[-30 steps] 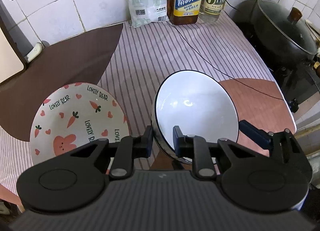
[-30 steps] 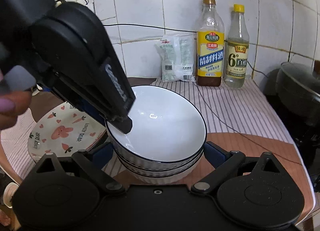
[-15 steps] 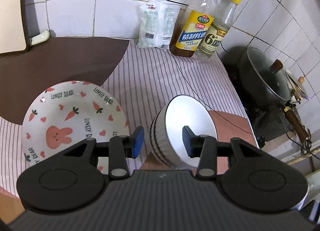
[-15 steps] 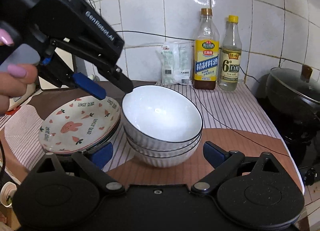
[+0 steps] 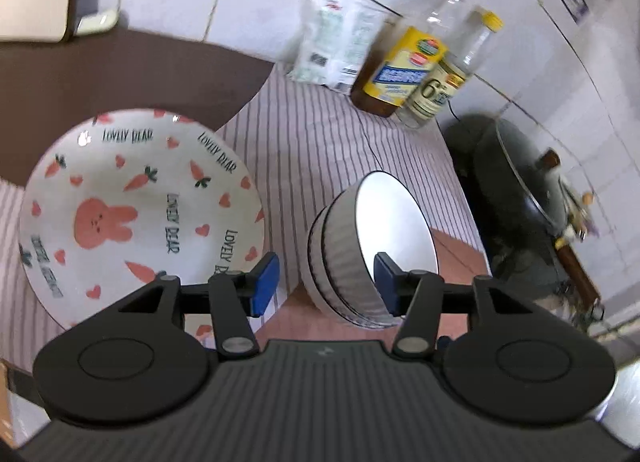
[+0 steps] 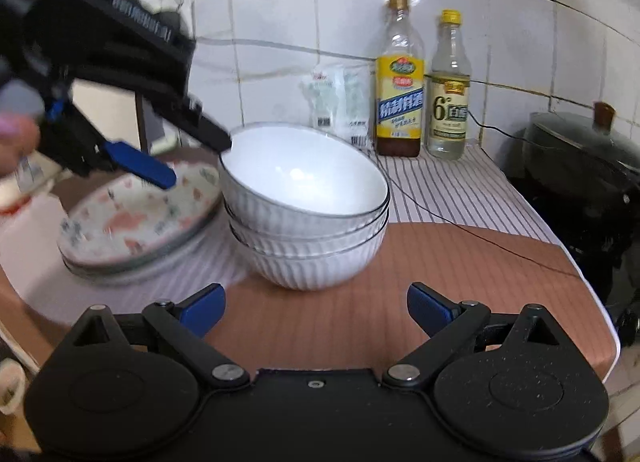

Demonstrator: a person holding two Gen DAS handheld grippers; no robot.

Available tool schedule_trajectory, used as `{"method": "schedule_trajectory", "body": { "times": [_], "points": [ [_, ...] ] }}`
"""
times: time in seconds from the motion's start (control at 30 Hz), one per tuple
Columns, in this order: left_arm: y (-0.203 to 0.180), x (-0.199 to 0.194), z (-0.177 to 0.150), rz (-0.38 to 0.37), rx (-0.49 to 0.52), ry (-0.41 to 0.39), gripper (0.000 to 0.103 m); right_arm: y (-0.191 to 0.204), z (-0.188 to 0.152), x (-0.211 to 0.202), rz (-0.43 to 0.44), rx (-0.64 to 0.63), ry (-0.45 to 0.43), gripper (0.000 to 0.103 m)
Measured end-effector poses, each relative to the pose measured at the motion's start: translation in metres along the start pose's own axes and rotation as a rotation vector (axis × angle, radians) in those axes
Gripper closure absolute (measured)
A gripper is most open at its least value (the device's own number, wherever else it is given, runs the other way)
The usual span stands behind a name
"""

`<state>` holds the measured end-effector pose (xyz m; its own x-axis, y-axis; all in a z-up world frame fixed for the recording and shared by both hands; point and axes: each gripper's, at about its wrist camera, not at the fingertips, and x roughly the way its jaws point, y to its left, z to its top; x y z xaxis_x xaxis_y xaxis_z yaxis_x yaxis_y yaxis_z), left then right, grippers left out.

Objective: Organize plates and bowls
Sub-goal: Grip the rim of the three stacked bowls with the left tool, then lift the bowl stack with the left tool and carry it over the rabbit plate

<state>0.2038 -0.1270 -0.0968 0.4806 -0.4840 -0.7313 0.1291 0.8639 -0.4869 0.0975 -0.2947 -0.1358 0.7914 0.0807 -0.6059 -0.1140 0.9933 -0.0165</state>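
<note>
1. Left tongs (image 5: 326,282) are opening, blue pads (image 5: 264,276) apart with nothing pressed between them; one tip sits right at the rim of the top bowl, touching or just off it, I cannot tell which.
2. Right tongs (image 6: 316,308) are spread wide and empty, hovering low over the brown mat just in front of the bowls.
3. The white ribbed bowls (image 6: 306,206) stand nested in a stack of three on the surface, upright, straddling the brown mat (image 6: 440,274) and the striped cloth (image 6: 452,190).
4. Just left of them, the carrot-and-bunny plates (image 5: 140,202) sit stacked, close beside the bowls.
5. Farther back, against the tiled wall: two bottles (image 6: 400,82) and a white packet (image 6: 340,102).
6. Far right, a dark lidded pot (image 6: 580,154).
</note>
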Motion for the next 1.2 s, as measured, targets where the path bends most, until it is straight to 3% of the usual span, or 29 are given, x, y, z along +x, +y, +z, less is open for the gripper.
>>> {"method": "schedule_trajectory", "body": {
  "times": [0.27, 0.47, 0.77, 0.87, 0.9, 0.97, 1.07, 1.2],
  "points": [
    [0.008, 0.031, -0.003, -0.045, -0.085, 0.068, 0.051, -0.006, -0.002, 0.033, 0.031, -0.081, -0.002, 0.004],
    [0.011, 0.051, -0.001, -0.019, -0.096, 0.133, 0.049, -0.012, 0.001, 0.055, 0.082, -0.079, -0.035, 0.004],
    [0.014, 0.069, 0.006, -0.009, -0.134, 0.160, 0.049, -0.014, 0.006, 0.072, 0.135, -0.056, -0.083, 0.004],
    [0.010, 0.074, 0.005, 0.004, -0.132, 0.160, 0.051, -0.016, 0.007, 0.075, 0.146, -0.050, -0.084, 0.003],
    [0.009, 0.074, 0.005, 0.010, -0.139, 0.155, 0.059, -0.016, 0.007, 0.075, 0.148, -0.049, -0.088, 0.003],
    [0.006, 0.073, 0.006, 0.002, -0.121, 0.152, 0.064, -0.016, 0.006, 0.075, 0.150, -0.049, -0.093, 0.003],
    [0.001, 0.076, 0.006, 0.024, -0.094, 0.170, 0.065, -0.018, 0.007, 0.076, 0.158, -0.052, -0.091, 0.003],
    [0.004, 0.083, 0.002, 0.015, -0.133, 0.188, 0.065, -0.019, 0.007, 0.077, 0.165, -0.057, -0.092, 0.003]
  ]
}}
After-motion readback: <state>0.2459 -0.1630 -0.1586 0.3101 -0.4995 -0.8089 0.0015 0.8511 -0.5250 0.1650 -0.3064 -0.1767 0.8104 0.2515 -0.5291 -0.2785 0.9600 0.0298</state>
